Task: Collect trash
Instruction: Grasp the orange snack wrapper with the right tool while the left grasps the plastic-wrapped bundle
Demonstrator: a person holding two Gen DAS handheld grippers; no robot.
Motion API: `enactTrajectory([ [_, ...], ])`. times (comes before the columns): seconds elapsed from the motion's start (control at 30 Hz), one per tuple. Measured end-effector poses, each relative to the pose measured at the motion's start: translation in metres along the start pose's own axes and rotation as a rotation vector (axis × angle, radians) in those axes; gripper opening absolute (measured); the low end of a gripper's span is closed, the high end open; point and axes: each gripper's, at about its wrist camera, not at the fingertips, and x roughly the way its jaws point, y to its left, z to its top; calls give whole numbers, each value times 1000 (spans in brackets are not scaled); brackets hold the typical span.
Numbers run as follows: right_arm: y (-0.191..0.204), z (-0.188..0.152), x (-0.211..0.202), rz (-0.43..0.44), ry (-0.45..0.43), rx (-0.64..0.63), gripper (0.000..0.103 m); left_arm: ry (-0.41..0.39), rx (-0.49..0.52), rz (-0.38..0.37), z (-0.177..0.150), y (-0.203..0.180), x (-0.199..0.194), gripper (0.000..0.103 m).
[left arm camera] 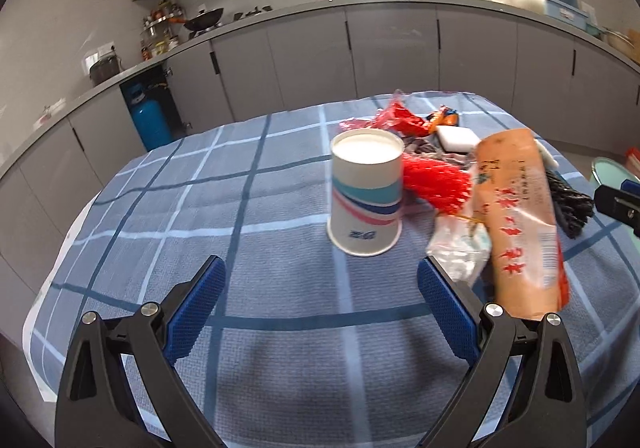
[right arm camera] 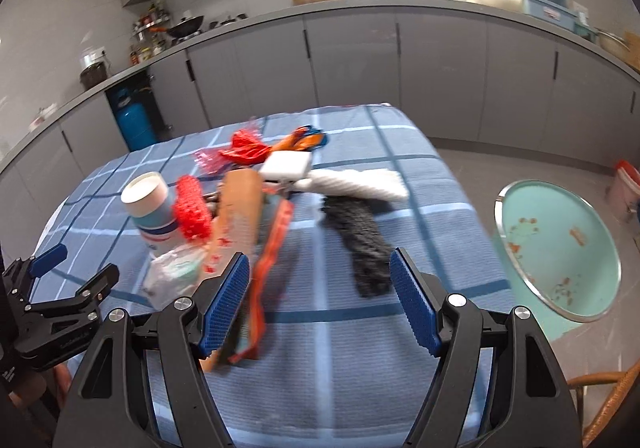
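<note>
- Trash is heaped on the checked blue cloth over the tabletop [left arm camera: 256, 232], mostly toward the middle and right.
- My left fingers [left arm camera: 320, 312] are spread wide with nothing between them, hovering over bare cloth just short of an upside-down paper cup [left arm camera: 366, 192].
- Right of the cup: red mesh netting [left arm camera: 434, 184], a long orange snack wrapper [left arm camera: 520, 224] and a crumpled clear plastic bag [left arm camera: 460, 248] right by my left hand's right fingertip.
- My right fingers [right arm camera: 320, 300] are open too, gripping nothing, above the cloth.
- A dark knitted piece [right arm camera: 360, 244] lies just ahead of them, and the wrapper's tail sits against the inner side of the left finger.
- Behind that there's a white sponge block [right arm camera: 286, 164] and a white ribbed cloth [right arm camera: 360, 184].
- Teal bin [right arm camera: 560, 248] sits on the floor off the tabletop's right edge.
</note>
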Motion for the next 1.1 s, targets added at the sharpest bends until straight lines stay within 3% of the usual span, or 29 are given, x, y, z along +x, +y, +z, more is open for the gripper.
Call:
enactTrajectory([
  [0.2,32,-2,22,42,35,-29,72,1,-23,-20,0,9,7,95],
  [0.43,40,-9,47,88,107,-15,70,20,-50,-41,-2,15,16,95],
  [0.47,40,-11,49,100,120,-12,65,19,-51,-49,-1,15,16,95],
  [0.5,40,-13,52,117,137,-11,53,18,-51,-57,-1,15,16,95],
  [0.57,38,-16,53,135,157,-7,47,13,-49,-68,0,13,14,95],
  [0.63,36,-18,50,148,154,-6,31,8,-43,-80,1,10,13,95],
  [0.7,35,-17,45,159,156,-14,22,3,-38,-98,3,5,11,95],
  [0.83,36,-16,35,174,142,-35,13,3,-27,-123,5,-4,12,95],
  [1.1,34,-13,11,191,105,-61,5,1,11,-163,7,-21,14,95],
])
